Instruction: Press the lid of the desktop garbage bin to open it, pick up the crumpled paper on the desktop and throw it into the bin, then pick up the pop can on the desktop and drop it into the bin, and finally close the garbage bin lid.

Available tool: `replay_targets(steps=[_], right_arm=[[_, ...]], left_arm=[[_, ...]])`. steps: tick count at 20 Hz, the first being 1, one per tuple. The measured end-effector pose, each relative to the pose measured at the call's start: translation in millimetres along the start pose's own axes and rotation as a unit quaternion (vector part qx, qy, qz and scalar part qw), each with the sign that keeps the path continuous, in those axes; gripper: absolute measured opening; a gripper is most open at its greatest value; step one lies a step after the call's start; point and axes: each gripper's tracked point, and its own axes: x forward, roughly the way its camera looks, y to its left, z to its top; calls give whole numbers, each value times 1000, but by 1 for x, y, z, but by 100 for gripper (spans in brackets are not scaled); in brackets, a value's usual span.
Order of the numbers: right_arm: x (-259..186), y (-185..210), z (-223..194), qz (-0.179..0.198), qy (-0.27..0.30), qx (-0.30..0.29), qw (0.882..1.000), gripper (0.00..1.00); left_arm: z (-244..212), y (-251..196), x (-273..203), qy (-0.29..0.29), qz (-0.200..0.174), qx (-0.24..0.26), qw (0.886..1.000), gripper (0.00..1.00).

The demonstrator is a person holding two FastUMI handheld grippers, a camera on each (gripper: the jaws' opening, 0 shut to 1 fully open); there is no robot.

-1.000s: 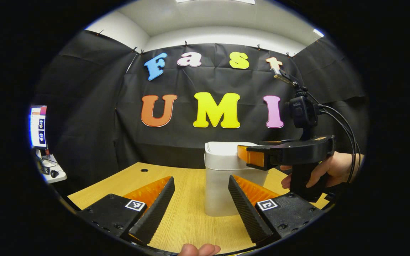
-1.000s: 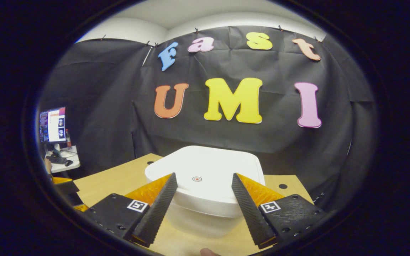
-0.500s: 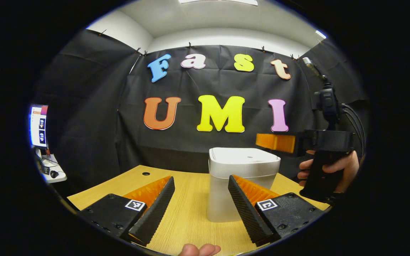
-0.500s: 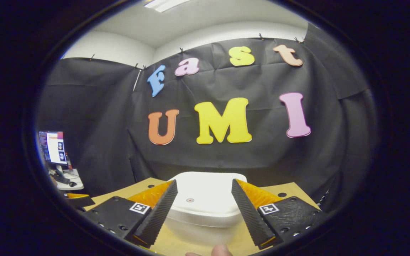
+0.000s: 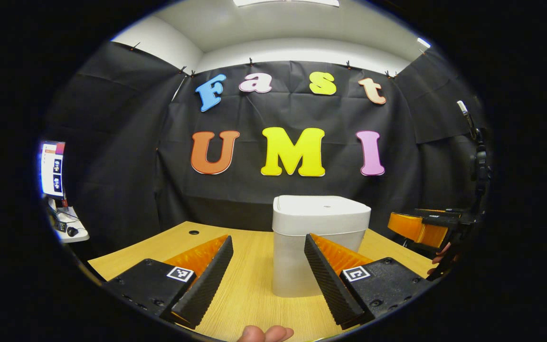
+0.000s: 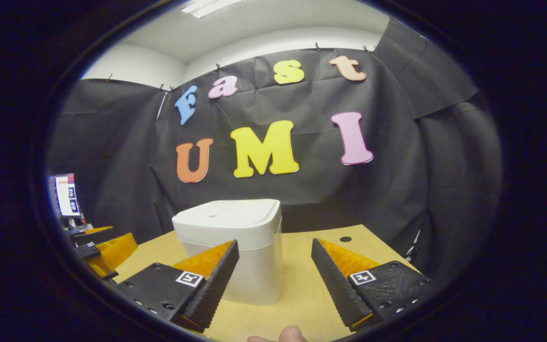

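The white garbage bin (image 5: 318, 242) stands on the wooden desk (image 5: 254, 280) with its lid (image 5: 323, 206) down flat. My left gripper (image 5: 266, 275) is open just in front of the bin, nothing between its fingers. In the right gripper view the bin (image 6: 235, 247) sits left of centre, lid (image 6: 226, 213) shut. My right gripper (image 6: 273, 280) is open and empty, to the right of the bin. It also appears at the right edge of the left gripper view as the right gripper (image 5: 418, 228), held by a hand (image 5: 439, 259).
A side desk with a monitor (image 5: 51, 168) and a mouse stands far left. The desk has a cable hole at the back left (image 5: 193, 232) and another at the back right (image 6: 345, 239). The left gripper (image 6: 105, 249) shows at the left edge of the right gripper view.
My right gripper has lifted off the bin lid and pulled away to the right and lower down. The lid stays down. My left gripper has hardly moved.
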Motion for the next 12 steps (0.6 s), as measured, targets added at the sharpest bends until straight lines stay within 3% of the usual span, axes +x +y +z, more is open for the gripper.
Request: replay_targets(steps=[3, 12], right_arm=[[-11, 5, -2, 6, -16, -10, 1000, 95], [-20, 6, -4, 13, -51, -40, 998, 96]], left_arm=[[4, 2, -4, -13, 16, 21, 1000, 98], [6, -4, -2, -31, 14, 2, 999, 98]])
